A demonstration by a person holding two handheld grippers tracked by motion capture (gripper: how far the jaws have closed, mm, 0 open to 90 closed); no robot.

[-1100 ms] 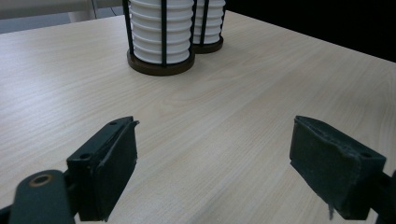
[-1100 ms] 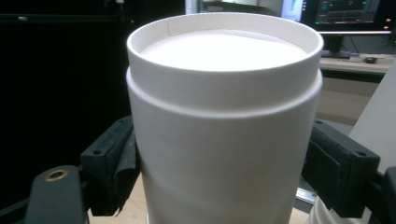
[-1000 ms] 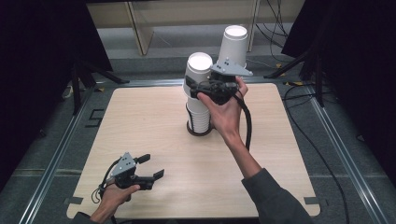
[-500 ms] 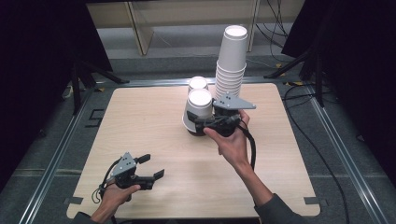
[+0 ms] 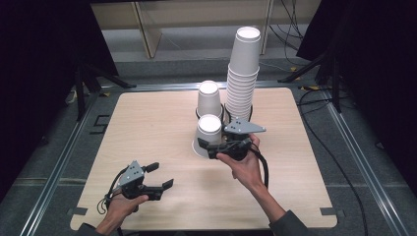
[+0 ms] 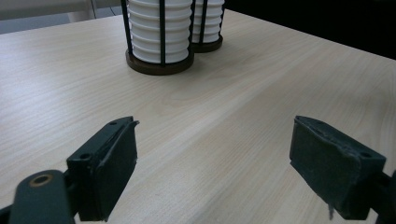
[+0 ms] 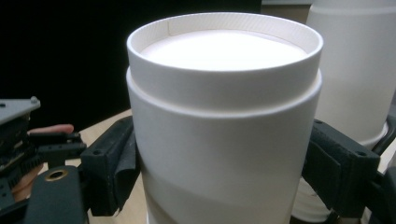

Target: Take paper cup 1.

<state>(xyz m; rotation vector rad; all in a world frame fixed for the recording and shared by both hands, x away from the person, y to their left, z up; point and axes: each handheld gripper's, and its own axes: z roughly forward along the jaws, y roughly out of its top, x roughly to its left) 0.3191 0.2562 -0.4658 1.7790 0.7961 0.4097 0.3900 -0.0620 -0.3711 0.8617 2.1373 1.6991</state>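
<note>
Cups, white paper, upturned, on a pale wooden table (image 5: 147, 123).

Item one: single cup (image 5: 208, 136) near the table's middle, base uppermost, pinched between the two black jaws of the right gripper (image 5: 212, 149); in the right gripper view the pads press on either flank of the cup (image 7: 224, 126) (low on its wall).

Item two: short stack of cups (image 5: 209, 100) just behind the held cup, toward the far edge, seated in a dark wire holder (image 6: 160, 51).

Item three: tall stack of cups (image 5: 243, 73) beside the short one, on its right, likewise in a holder and close to the far edge.

Item four: left gripper (image 5: 160, 176) at the near left corner, held in a hand just above the wood, well apart from every cup; fingers (image 6: 109, 168) spread, bare table between them.
</note>
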